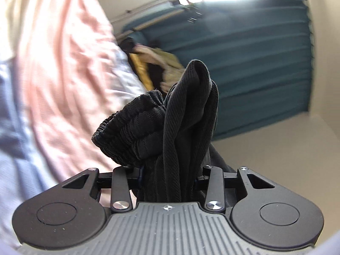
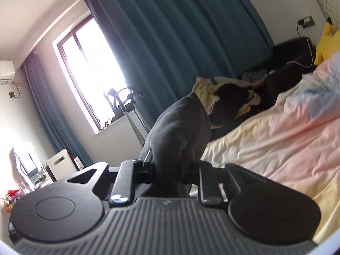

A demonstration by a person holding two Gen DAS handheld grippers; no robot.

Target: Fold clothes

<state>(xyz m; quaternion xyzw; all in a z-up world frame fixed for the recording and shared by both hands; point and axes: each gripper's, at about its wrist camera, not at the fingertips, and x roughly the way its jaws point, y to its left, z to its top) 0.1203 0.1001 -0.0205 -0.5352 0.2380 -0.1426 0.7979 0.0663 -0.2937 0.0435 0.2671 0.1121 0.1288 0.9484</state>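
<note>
Left wrist view shows the left gripper [image 1: 170,174] clamped on a black garment [image 1: 182,114], the right gripper [image 2: 167,170] likewise pinching it (raised above the bed [image 2: 276,131]), presumably to spread it.

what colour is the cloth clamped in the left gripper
Black ribbed fabric garment with an elastic gathered edge, clearest in the left wrist view.
</note>
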